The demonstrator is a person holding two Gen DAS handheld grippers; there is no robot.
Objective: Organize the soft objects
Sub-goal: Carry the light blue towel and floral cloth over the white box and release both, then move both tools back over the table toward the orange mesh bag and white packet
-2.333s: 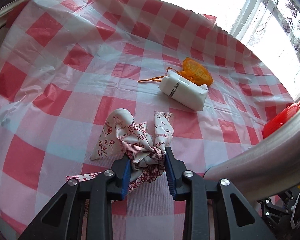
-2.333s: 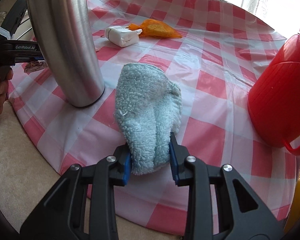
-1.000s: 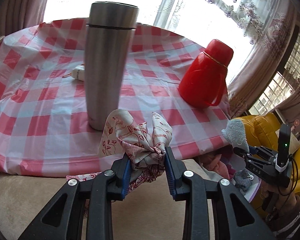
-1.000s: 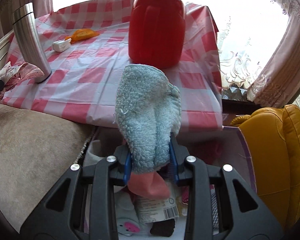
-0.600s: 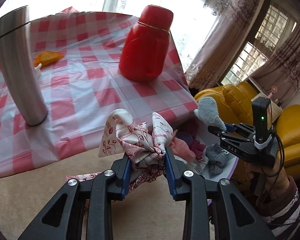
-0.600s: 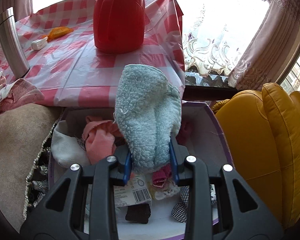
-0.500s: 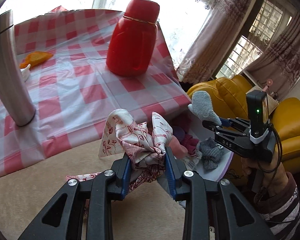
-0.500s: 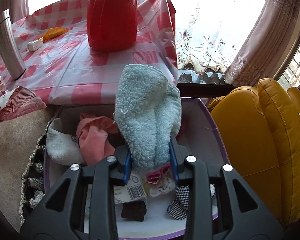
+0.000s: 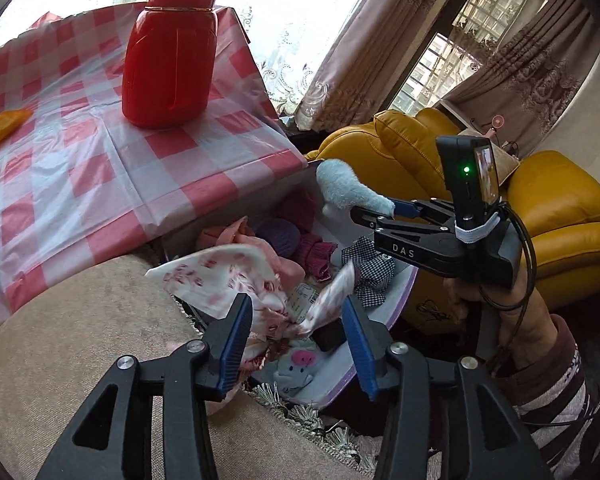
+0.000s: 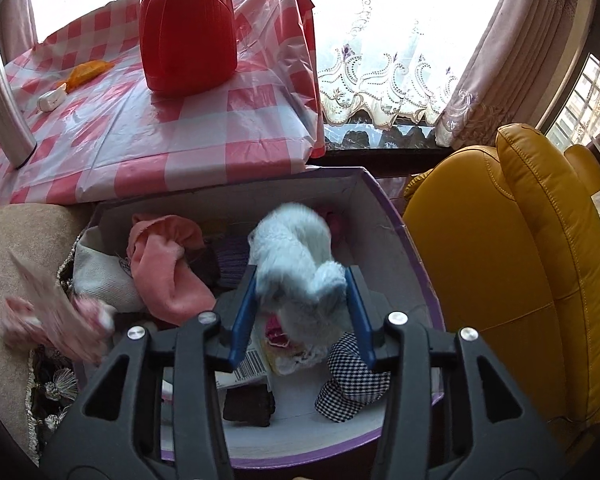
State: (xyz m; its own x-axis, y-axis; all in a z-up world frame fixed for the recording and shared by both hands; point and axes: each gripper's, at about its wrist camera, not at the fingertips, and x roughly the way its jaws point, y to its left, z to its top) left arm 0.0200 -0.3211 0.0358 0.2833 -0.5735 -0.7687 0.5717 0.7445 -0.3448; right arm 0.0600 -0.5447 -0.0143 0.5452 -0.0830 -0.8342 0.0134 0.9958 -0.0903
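Observation:
Both grippers hang over a purple-rimmed box of soft items beside the table. My left gripper has its jaws opening. The red-patterned cloth is blurred and loose between them, dropping at the box's near edge. My right gripper is opening too. The fluffy light-blue cloth is blurred between its blue pads, sliding into the box. In the left wrist view the right gripper still has the blue cloth at its tip. The patterned cloth shows blurred at the left in the right wrist view.
A red jug, a steel flask, an orange bag and a white packet stand on the checked table. A yellow armchair is right of the box and a beige cushion left. A person's sleeve is at the right.
Both grippers swung off the table to above the box. Both sets of jaws have spread, and the patterned cloth and the blue cloth have slipped loose and are falling.

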